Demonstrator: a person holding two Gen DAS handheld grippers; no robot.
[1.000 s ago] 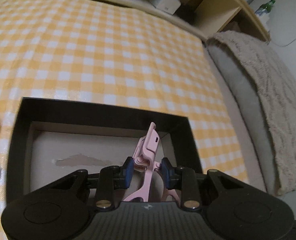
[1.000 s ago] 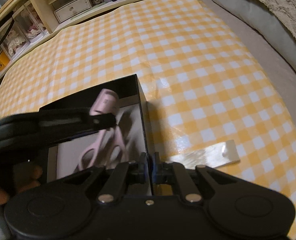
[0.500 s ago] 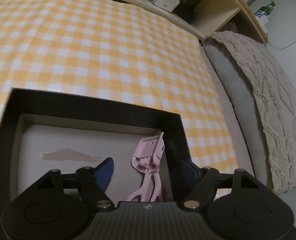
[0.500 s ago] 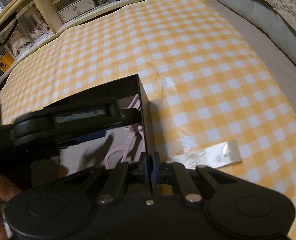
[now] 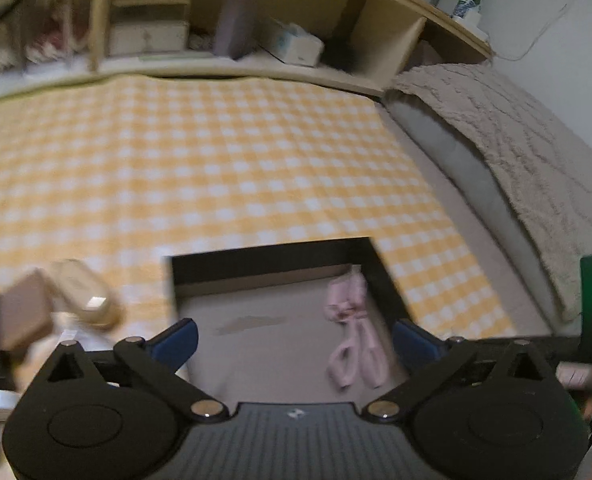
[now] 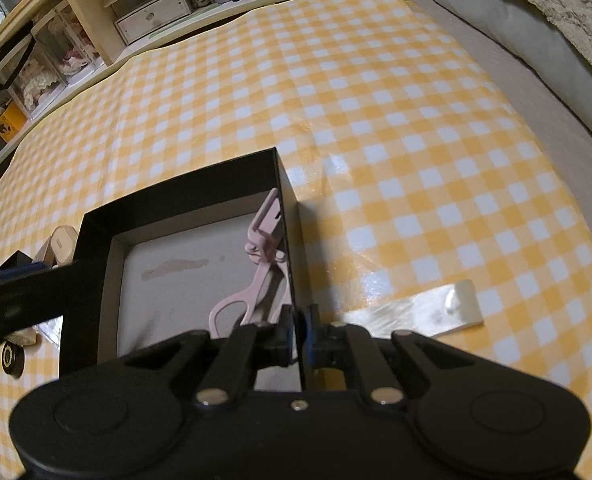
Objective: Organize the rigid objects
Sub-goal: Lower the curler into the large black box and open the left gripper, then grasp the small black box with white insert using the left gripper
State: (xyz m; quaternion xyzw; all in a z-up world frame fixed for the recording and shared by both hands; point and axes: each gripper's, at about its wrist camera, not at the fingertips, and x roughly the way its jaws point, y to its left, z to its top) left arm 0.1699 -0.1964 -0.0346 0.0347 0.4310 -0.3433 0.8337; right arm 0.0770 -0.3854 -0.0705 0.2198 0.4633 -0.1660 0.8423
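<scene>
Jaws: left gripper (image 5: pixel 293 340) wide apart, empty; right gripper (image 6: pixel 299 334) clamped on black box (image 6: pixel 283 184) wall.

**Pink curler lies in the black box**

A pink eyelash curler (image 6: pixel 264 256) lies flat on the grey floor of a shallow black box (image 6: pixel 183 190). It rests close along the right wall of the box, its curved clamp head toward the far corner and its two loop handles toward the near side. The open box stands on a yellow checked cloth.
</scene>
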